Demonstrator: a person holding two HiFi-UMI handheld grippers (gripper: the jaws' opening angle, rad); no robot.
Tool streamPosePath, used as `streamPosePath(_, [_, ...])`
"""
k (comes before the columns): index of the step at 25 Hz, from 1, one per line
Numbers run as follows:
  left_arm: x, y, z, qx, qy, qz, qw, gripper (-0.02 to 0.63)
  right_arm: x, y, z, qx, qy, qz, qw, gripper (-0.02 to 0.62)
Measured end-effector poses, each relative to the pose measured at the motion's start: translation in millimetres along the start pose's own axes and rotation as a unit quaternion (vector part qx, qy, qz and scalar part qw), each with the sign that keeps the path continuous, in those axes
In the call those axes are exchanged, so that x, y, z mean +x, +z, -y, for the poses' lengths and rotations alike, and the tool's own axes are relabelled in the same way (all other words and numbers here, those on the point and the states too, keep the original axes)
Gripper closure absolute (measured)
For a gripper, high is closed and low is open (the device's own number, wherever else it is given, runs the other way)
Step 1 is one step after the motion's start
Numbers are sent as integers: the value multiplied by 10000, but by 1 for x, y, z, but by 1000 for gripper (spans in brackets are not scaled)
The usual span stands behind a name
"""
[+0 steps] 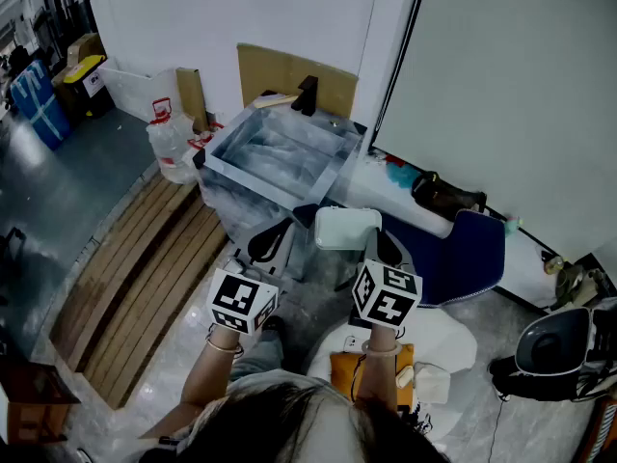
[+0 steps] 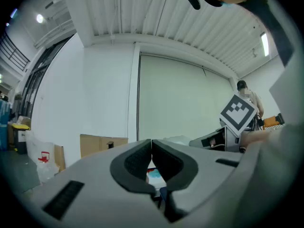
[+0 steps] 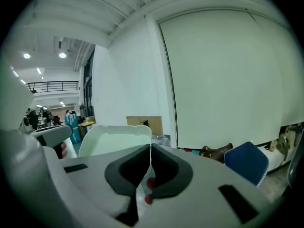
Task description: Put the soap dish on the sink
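The white soap dish (image 1: 345, 228) is held in the air in front of me, just short of the metal sink (image 1: 224, 167) with its black tap (image 1: 307, 95). My right gripper (image 1: 368, 241) is shut on the dish's near edge. In the right gripper view the soap dish (image 3: 114, 137) rises left of the jaws, and the right gripper (image 3: 149, 152) pinches its thin rim. My left gripper (image 1: 269, 242) hangs beside it to the left, shut with nothing in it. In the left gripper view the left gripper (image 2: 152, 146) has its pads pressed together.
A slatted wooden pallet (image 1: 135, 278) lies on the floor at left. A water jug (image 1: 170, 145) and cardboard (image 1: 289, 73) stand by the wall behind the sink. A blue seat (image 1: 470, 255) and a dark bag (image 1: 445, 196) are to the right. A black helmet-like object (image 1: 554, 350) sits far right.
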State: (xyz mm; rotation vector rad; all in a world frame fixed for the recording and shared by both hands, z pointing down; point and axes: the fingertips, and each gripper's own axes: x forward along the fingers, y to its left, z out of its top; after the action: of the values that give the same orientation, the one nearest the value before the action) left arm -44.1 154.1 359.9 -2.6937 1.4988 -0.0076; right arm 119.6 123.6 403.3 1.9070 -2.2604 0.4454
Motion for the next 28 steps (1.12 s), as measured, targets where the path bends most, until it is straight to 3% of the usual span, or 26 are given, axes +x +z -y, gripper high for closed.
streamPosePath(11, [39,-5,-12,-6,-98,-29,9999,597,34,11,4,-7,107,47,9999,568])
streamPosePath(28, [104,-17,-90,-144,-274,-37,9995,597,133,37,-16,-95,26,-53,9999,568])
